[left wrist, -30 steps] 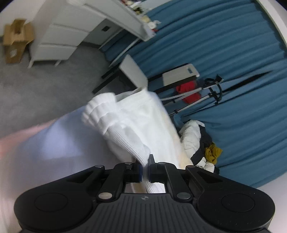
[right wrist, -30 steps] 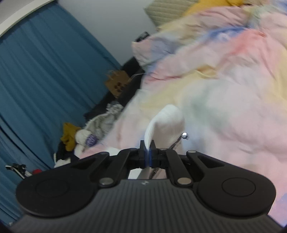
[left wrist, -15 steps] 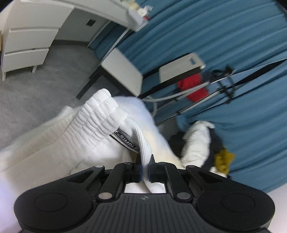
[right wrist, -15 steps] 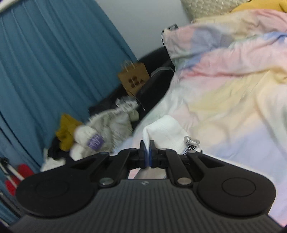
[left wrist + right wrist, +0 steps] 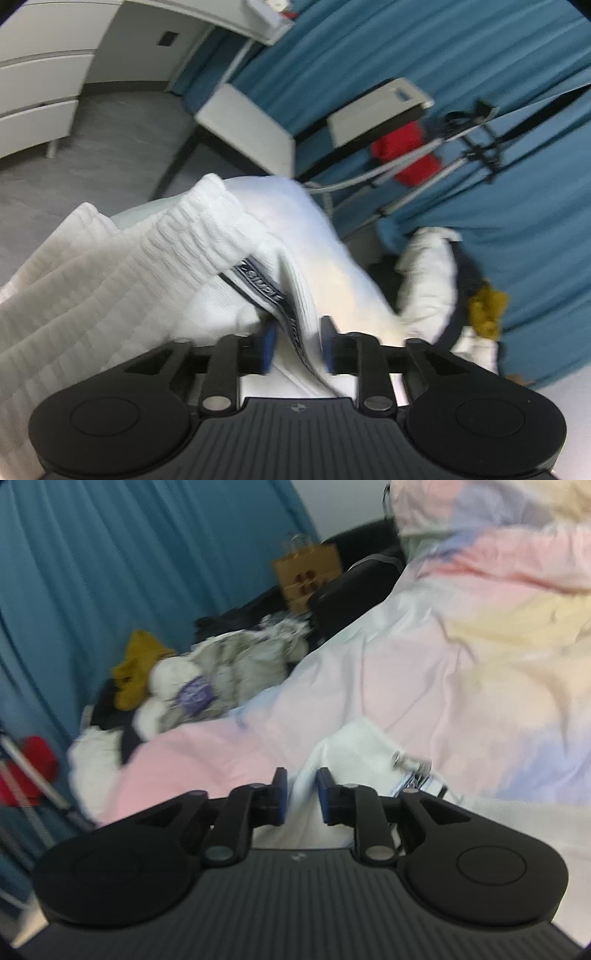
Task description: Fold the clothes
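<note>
Woven label lettering on white ribbed garment (image 5: 266, 291) blurred, unreadable. Garment cut off at 9 o'clock edge. Small metal clip (image 5: 412, 764) at 3 o'clock of right gripper (image 5: 300, 794) smeared, shape unclear.

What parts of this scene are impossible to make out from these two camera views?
- Left wrist view: the lettering on the dark band of the white garment is motion-blurred and unreadable.
- Left wrist view: the garment's lower part is hidden behind the left gripper.
- Right wrist view: the small metal piece on the white cloth is too blurred to identify.
- Right wrist view: the right gripper body hides what the cloth lies on there.
</note>
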Available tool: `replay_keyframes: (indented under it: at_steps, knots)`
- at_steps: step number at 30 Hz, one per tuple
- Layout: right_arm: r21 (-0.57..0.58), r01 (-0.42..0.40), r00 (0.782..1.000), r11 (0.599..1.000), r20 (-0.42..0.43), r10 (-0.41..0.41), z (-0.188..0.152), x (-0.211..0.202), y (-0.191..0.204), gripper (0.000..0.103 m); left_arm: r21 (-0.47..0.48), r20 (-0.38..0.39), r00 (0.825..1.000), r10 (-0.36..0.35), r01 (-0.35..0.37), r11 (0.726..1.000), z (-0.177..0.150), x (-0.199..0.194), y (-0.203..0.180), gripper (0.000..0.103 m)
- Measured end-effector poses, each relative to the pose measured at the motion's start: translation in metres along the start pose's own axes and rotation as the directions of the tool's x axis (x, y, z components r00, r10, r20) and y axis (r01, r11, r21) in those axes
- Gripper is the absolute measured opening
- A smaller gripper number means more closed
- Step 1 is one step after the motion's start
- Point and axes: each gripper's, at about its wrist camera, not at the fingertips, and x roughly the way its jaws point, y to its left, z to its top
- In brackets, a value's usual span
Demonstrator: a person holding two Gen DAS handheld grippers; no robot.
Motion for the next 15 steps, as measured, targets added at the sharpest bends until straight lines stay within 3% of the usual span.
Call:
replay_keyframes:
  at_steps: [2, 3, 6, 9, 13, 15]
  knots:
    - [0.028, -0.034, 0.999, 0.999, 0.006, 0.033, -0.001, -0.025, -0.007, 0.025, -0.005, 0.02, 0.999, -0.032, 0.032, 0.999, -0.009, -0.027, 0.005, 0.063]
    - [0.047, -0.047, 0.999, 0.998, 0.011, 0.047, -0.004, -0.04, -0.012, 0.028, -0.013, 0.029, 0.998, -0.056, 0.056, 0.998, -0.015, -0.042, 0.008, 0.064]
    - [0.161, -0.067, 0.998, 0.985, 0.011, 0.066, -0.025, -0.08, -0.036, 0.036, -0.088, 0.053, 0.987, -0.152, 0.156, 0.984, -0.043, -0.088, 0.031, 0.079]
    - [0.288, -0.079, 0.997, 0.954, 0.009, 0.08, -0.049, -0.12, -0.062, 0.04, -0.2, 0.076, 0.976, -0.206, 0.217, 0.955, -0.074, -0.128, 0.062, 0.082]
    - [0.432, -0.085, 0.996, 0.898, 0.003, 0.094, -0.085, -0.157, -0.092, 0.042, -0.367, 0.015, 0.984, -0.179, 0.172, 0.914, -0.09, -0.156, 0.087, 0.084]
    - [0.497, -0.066, 0.995, 0.865, -0.035, 0.096, -0.095, -0.161, -0.102, 0.046, -0.36, -0.01, 0.987, -0.159, 0.145, 0.922, -0.092, -0.162, 0.093, 0.087]
